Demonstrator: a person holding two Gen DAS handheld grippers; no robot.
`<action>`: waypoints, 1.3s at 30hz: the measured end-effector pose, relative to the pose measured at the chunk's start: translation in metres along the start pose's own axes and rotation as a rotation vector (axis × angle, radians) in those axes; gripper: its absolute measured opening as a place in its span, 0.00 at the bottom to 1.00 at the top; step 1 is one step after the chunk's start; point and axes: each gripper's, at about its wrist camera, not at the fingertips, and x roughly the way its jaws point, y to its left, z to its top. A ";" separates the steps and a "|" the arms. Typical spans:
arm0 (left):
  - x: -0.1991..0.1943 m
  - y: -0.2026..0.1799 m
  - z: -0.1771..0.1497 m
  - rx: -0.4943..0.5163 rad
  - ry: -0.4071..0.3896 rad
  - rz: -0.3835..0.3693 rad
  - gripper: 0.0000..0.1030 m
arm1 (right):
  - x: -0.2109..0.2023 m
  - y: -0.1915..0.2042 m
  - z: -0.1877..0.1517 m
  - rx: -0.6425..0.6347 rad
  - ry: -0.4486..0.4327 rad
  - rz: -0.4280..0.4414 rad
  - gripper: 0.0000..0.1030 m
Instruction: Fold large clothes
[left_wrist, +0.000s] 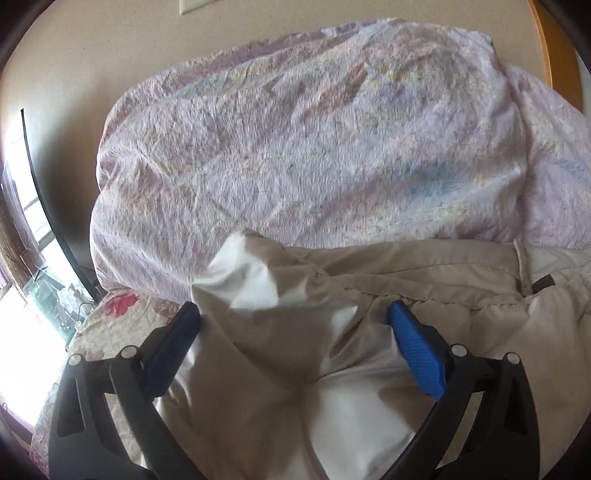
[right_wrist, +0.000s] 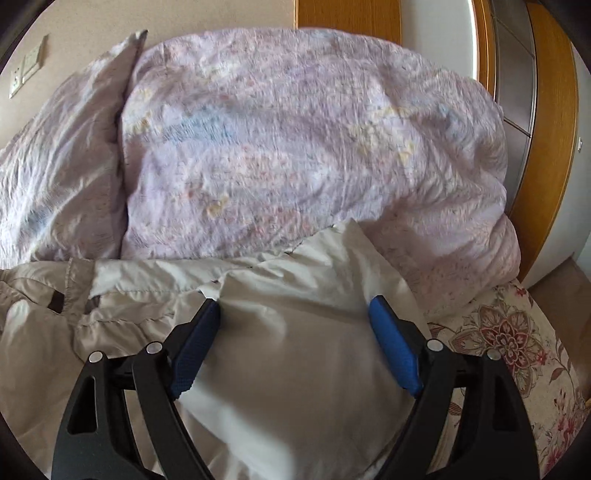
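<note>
While the left wrist view is filled by a beige garment (left_wrist: 424, 273) spread on the bed (left_wrist: 122, 325), the left gripper (left_wrist: 293, 312) is seen with fingers (left_wrist: 417, 347) spread apart, cloth bunched loosely between them, unclamped. Behind it, a lilac quilt (left_wrist: 295, 147) is heaped. From the right wrist view, the right gripper (right_wrist: 295, 312) is shown likewise wide apart over the garment's pale fold, near the bed's right edge.
</note>
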 end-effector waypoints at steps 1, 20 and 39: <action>0.005 0.003 -0.003 -0.007 0.014 -0.009 0.98 | 0.006 -0.001 -0.006 -0.003 0.015 -0.010 0.82; 0.063 0.024 -0.021 -0.117 0.168 -0.124 0.98 | 0.061 -0.018 -0.026 0.027 0.218 0.027 0.91; 0.017 0.082 -0.033 -0.295 0.149 -0.256 0.98 | -0.007 -0.089 -0.032 0.287 0.140 0.137 0.94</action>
